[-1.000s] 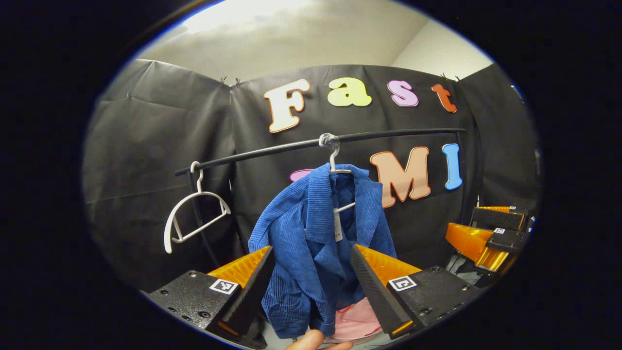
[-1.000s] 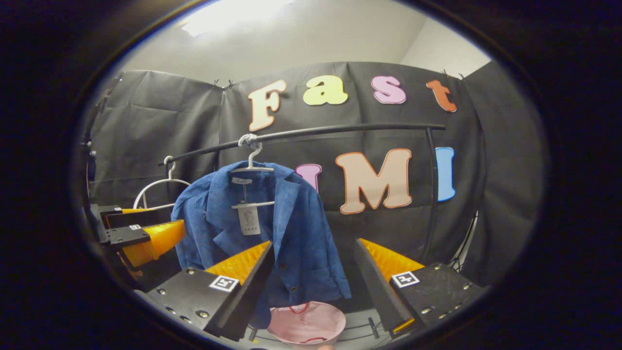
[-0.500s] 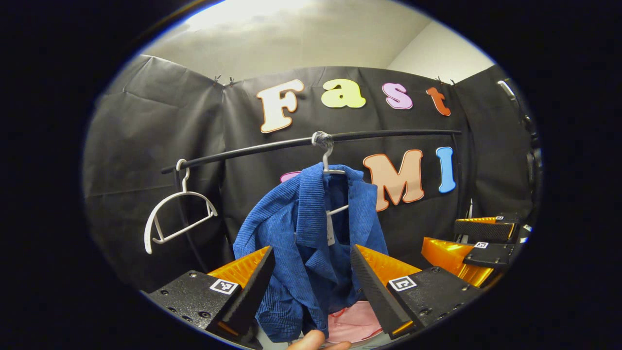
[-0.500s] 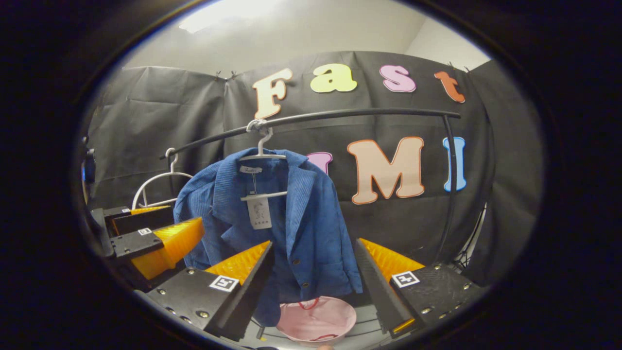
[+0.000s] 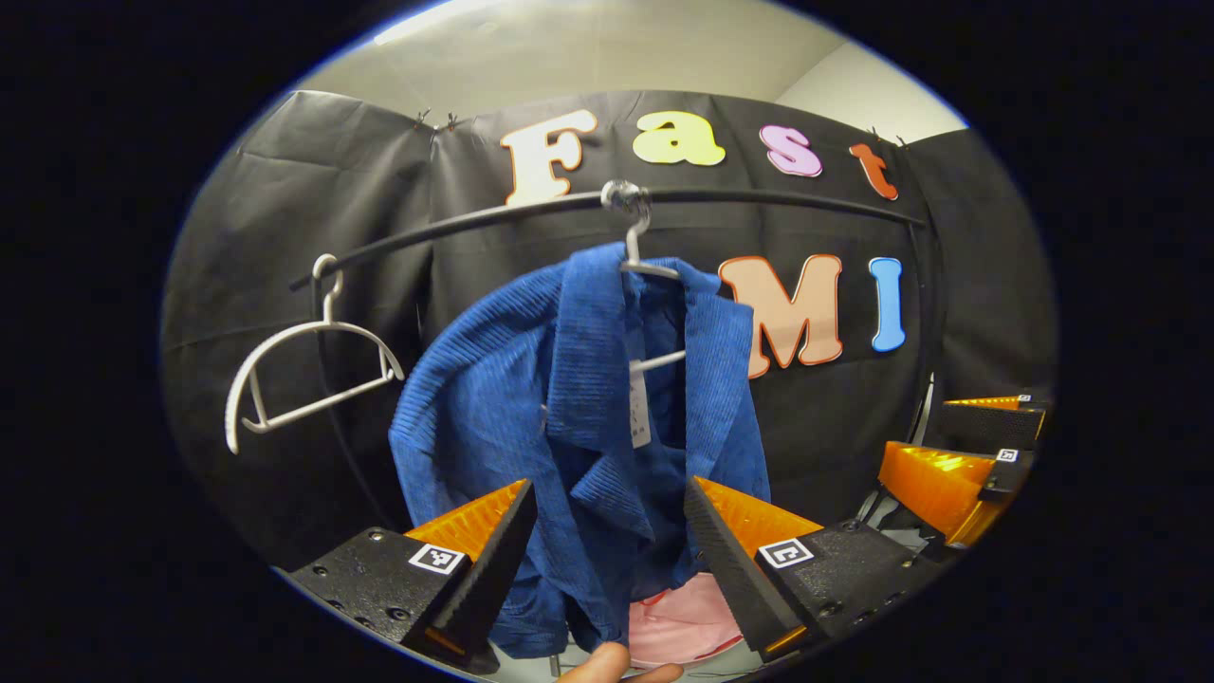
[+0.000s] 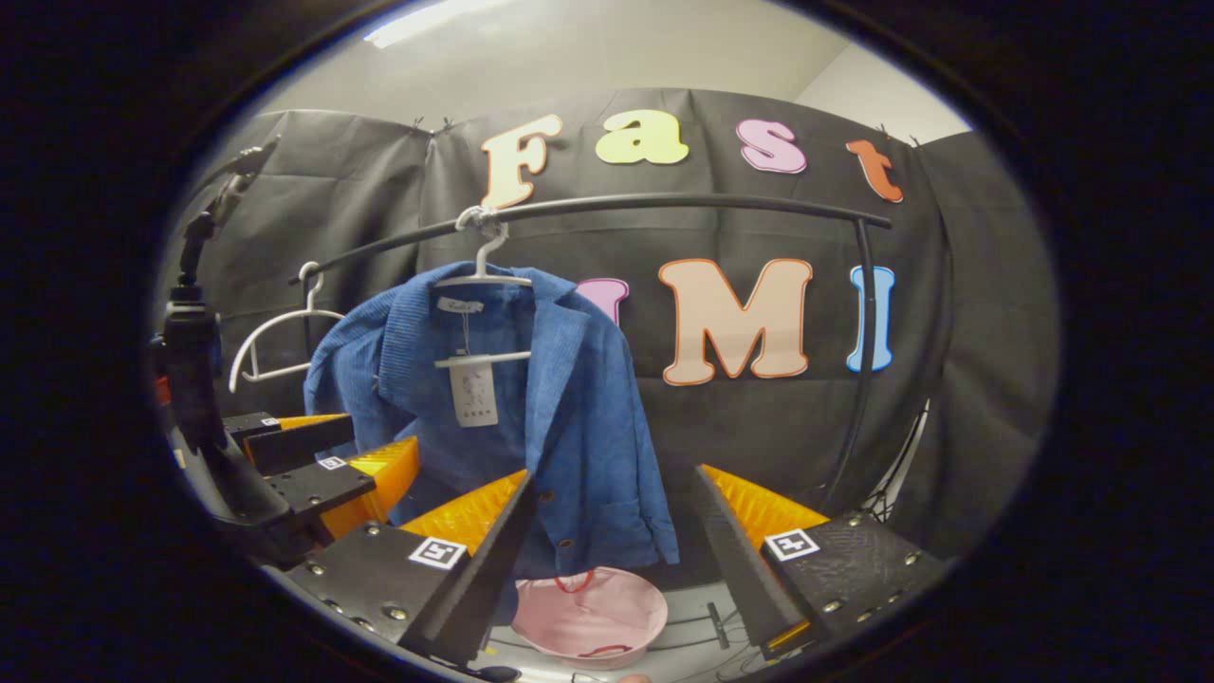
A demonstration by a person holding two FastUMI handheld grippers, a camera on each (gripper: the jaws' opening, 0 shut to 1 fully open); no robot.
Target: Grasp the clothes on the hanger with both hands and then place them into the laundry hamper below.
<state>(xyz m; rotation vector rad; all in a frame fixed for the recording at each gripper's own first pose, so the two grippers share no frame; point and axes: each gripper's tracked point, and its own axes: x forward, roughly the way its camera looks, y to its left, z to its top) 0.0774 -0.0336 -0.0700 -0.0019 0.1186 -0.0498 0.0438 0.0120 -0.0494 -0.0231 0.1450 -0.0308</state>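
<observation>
In the left gripper view, the left gripper (image 5: 607, 550) has its jaws spread wide, empty, with the blue corduroy jacket (image 5: 569, 408) hanging just beyond the gap at 12 o'clock. The right gripper (image 6: 612, 541) is likewise open; the jacket hangs ahead toward 11 o'clock, untouched. Below the jacket sits the pink laundry hamper (image 6: 588, 617). Farther back, its white hanger (image 6: 479, 270) hooks the black rail (image 6: 683, 204), with an empty hanger (image 5: 303, 365) at 9 o'clock.
</observation>
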